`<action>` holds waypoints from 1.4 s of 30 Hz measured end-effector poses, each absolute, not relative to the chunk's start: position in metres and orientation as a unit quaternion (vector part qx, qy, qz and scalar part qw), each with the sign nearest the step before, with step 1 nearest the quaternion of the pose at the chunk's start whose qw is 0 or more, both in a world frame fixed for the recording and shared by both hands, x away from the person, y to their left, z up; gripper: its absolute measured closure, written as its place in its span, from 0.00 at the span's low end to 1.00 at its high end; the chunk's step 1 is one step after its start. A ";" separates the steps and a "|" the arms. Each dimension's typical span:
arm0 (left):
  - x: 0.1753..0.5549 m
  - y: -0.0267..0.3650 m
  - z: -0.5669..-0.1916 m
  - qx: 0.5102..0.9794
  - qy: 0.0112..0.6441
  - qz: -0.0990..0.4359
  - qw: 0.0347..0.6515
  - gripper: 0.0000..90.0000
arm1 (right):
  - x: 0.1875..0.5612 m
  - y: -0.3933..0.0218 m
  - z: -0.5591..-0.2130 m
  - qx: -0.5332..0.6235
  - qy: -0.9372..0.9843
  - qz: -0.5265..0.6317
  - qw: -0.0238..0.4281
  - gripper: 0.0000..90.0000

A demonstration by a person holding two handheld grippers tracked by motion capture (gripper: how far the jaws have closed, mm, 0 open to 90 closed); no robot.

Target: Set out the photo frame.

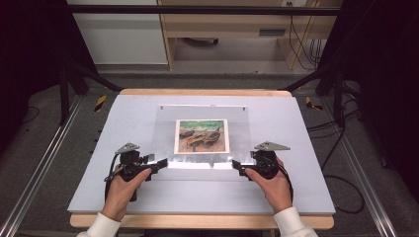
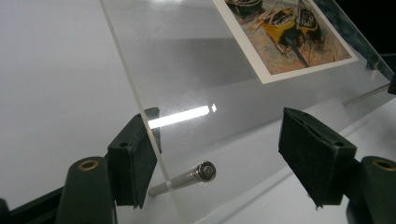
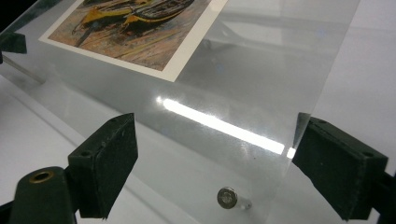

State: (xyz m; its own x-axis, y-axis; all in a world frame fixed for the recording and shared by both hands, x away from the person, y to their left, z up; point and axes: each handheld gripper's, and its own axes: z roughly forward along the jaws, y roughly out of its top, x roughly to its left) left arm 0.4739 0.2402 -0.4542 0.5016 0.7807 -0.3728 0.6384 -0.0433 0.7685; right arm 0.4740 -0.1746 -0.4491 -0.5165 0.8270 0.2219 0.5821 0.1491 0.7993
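Both the left gripper (image 1: 160,163) and right gripper (image 1: 236,166) gape wide around the clear acrylic frame's (image 1: 205,134) near corners, apparently unclamped; a boat print (image 1: 202,136) sits inside it.

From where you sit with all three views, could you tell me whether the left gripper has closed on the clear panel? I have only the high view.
Observer: No. The left gripper is open, with a corner of the clear panel between its jaws.
Operator: And the other one?
Observer: The right gripper is open too, its jaws wide apart around its own corner.
Operator: Is there any hardware there?
Observer: A silver standoff pin sits in the panel between the left gripper's jaws, and a second pin between the right's.
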 end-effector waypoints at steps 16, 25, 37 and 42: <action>0.455 0.237 -0.453 0.731 0.489 0.103 0.465 0.35 | 0.455 -0.174 -0.447 0.458 0.755 0.437 0.170 0.26; 0.447 0.236 -0.453 0.735 0.488 0.114 0.458 0.38 | 0.445 -0.173 -0.447 0.453 0.760 0.428 0.184 0.31; 0.439 0.236 -0.454 0.739 0.487 0.121 0.450 0.42 | 0.434 -0.175 -0.447 0.448 0.764 0.419 0.199 0.40; 0.436 0.237 -0.455 0.737 0.488 0.123 0.451 0.43 | 0.431 -0.175 -0.447 0.447 0.764 0.418 0.203 0.41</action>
State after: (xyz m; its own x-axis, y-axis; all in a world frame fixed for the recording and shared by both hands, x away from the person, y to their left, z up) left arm 0.4363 0.2365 -0.4553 0.4936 0.8305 -0.2583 0.6079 -0.1171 0.7853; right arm 0.4314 -0.1751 -0.4474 -0.5176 0.8533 0.0633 0.5144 0.2512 0.8199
